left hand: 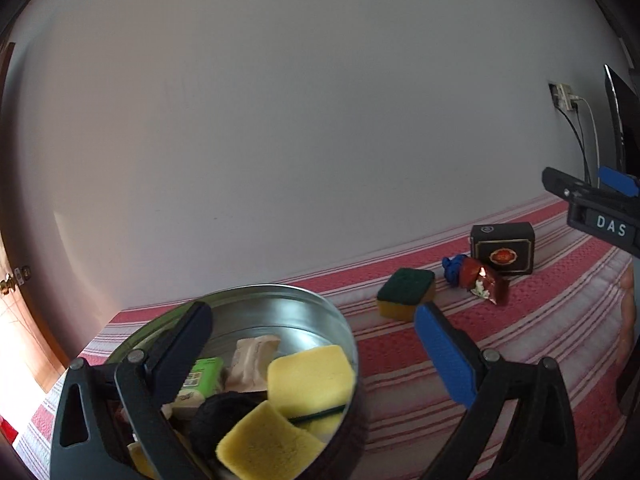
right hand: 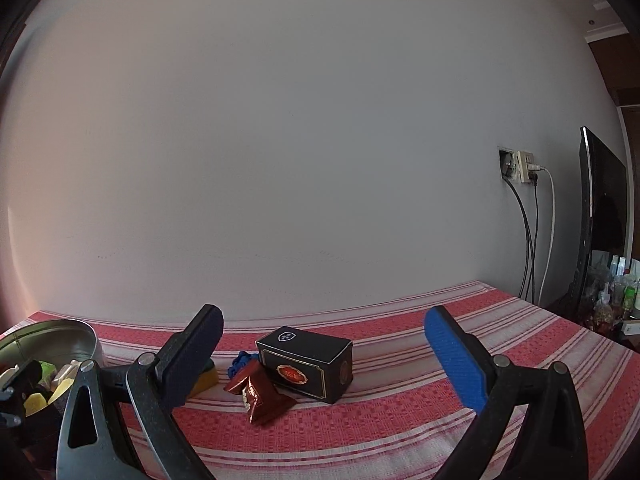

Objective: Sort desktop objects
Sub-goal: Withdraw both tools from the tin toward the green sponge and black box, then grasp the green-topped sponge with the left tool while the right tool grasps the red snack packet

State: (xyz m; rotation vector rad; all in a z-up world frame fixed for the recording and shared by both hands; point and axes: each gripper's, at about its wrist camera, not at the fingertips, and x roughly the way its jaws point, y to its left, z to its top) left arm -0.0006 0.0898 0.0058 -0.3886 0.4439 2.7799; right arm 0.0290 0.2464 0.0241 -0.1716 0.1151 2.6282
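A round metal tin [left hand: 320, 304] at lower left holds yellow sponges [left hand: 308, 376], a green packet [left hand: 204, 376], a beige packet [left hand: 252, 360] and a black ball [left hand: 220, 416]. My left gripper [left hand: 316, 344] hangs open over the tin with nothing between its fingers. Further right on the cloth lie a green-topped sponge [left hand: 406, 292], a blue cord bundle [left hand: 454, 268], a red snack packet [left hand: 486, 284] and a black box [left hand: 504, 248]. My right gripper [right hand: 324, 354] is open and empty, facing the black box [right hand: 308, 364] and red packet [right hand: 260, 396]. Its left finger half hides the sponge [right hand: 206, 378].
A red-and-white striped cloth [right hand: 400, 420] covers the table, which meets a plain wall. A wall socket [right hand: 520, 168] with hanging cables, a dark monitor [right hand: 600, 220] and several bottles [right hand: 618, 280] stand at the right. A wooden door [left hand: 16, 320] is at the left.
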